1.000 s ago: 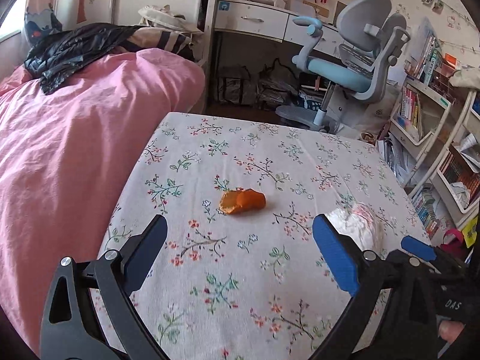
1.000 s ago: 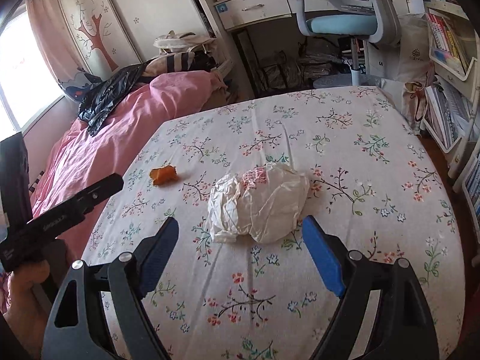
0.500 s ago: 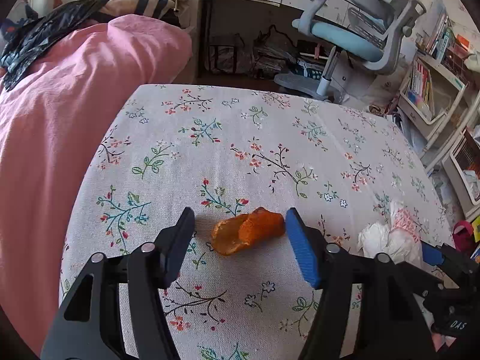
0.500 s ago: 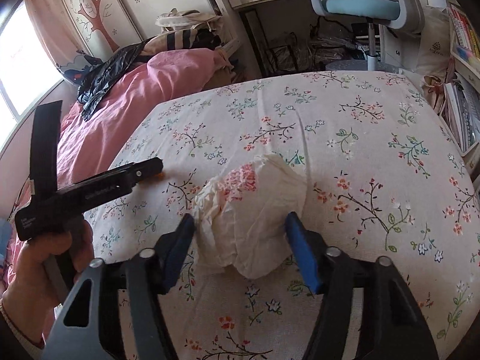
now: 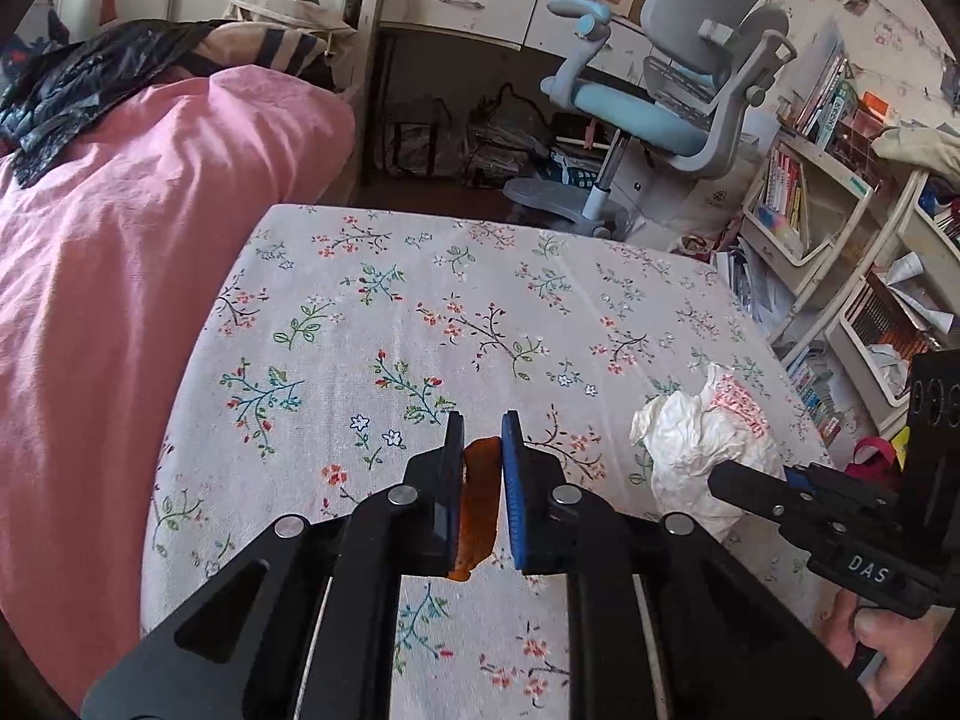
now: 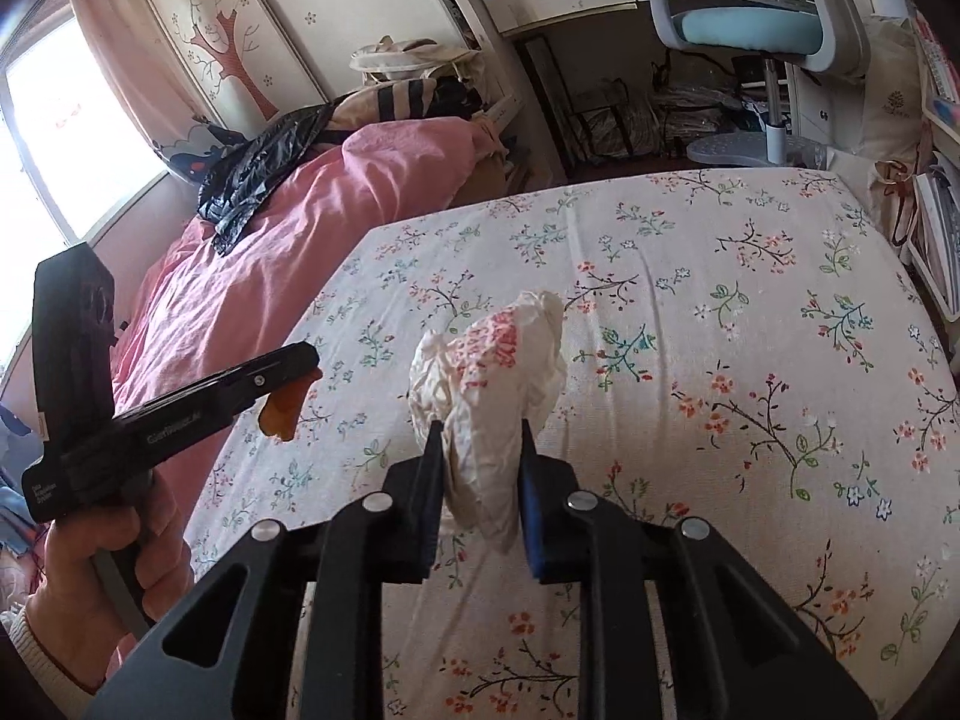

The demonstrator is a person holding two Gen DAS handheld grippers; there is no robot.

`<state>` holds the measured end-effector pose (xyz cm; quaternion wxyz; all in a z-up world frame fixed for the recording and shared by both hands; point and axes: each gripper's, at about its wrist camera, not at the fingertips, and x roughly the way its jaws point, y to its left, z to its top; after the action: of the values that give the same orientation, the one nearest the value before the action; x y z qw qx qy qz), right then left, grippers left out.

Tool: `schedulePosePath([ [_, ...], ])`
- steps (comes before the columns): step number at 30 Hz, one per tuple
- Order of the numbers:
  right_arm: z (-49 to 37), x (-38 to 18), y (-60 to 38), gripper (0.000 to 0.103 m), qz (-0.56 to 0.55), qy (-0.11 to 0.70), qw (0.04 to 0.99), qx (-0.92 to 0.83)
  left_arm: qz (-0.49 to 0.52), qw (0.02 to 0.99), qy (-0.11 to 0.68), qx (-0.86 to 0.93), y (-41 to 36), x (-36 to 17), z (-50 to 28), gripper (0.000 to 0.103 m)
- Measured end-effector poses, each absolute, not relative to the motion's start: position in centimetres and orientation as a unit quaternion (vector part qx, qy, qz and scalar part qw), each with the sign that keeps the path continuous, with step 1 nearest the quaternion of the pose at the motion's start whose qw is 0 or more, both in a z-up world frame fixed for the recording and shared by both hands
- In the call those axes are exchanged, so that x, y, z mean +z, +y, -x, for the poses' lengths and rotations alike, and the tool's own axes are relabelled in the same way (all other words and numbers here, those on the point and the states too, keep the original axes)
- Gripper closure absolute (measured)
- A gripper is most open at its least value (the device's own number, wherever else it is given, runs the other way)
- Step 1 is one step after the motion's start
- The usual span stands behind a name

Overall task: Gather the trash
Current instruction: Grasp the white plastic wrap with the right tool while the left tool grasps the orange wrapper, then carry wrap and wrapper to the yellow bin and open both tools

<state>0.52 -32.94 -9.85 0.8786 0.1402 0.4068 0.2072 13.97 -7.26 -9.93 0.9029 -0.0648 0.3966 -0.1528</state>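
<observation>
My left gripper is shut on an orange peel, held just above the floral tablecloth. The peel also shows in the right wrist view, hanging from the left gripper. My right gripper is shut on a crumpled white plastic bag with red print, lifted off the cloth. The bag also shows in the left wrist view, with the right gripper at its right side.
A bed with a pink duvet lies along the table's left side, with a black plastic bag on it. A blue-grey desk chair and a desk stand beyond the far edge. Shelves of books stand at the right.
Both grippers have closed. The left one has shut on the orange peel, the right one on the white bag. Both items are now raised slightly off the cloth.
</observation>
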Motion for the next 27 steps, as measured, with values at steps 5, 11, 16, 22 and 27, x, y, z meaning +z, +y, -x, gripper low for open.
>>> schedulePosePath([
  [5,1.2,-8.8,-33.1,0.081,-0.153,0.396,0.88,0.214,0.109,0.901,0.388,-0.164,-5.0,-8.4,-11.1,0.092],
  [11,4.6,-7.0,-33.0,0.081,-0.169,0.38,0.881,0.224,0.144,0.903,0.37,-0.167,-2.9,-6.7,-5.6,0.092],
  [16,8.8,-5.4,-32.6,0.08,-0.161,0.368,0.886,0.232,0.152,0.906,0.363,-0.157,-1.7,-5.9,0.1,0.092],
  [22,15.2,-5.1,-31.8,0.08,-0.168,0.364,0.885,0.239,0.154,0.907,0.366,-0.14,-1.1,-5.9,6.9,0.091],
  [27,19.8,-6.7,-30.5,0.08,-0.139,0.386,0.879,0.243,0.143,0.908,0.371,-0.135,-1.3,-6.4,10.7,0.091],
])
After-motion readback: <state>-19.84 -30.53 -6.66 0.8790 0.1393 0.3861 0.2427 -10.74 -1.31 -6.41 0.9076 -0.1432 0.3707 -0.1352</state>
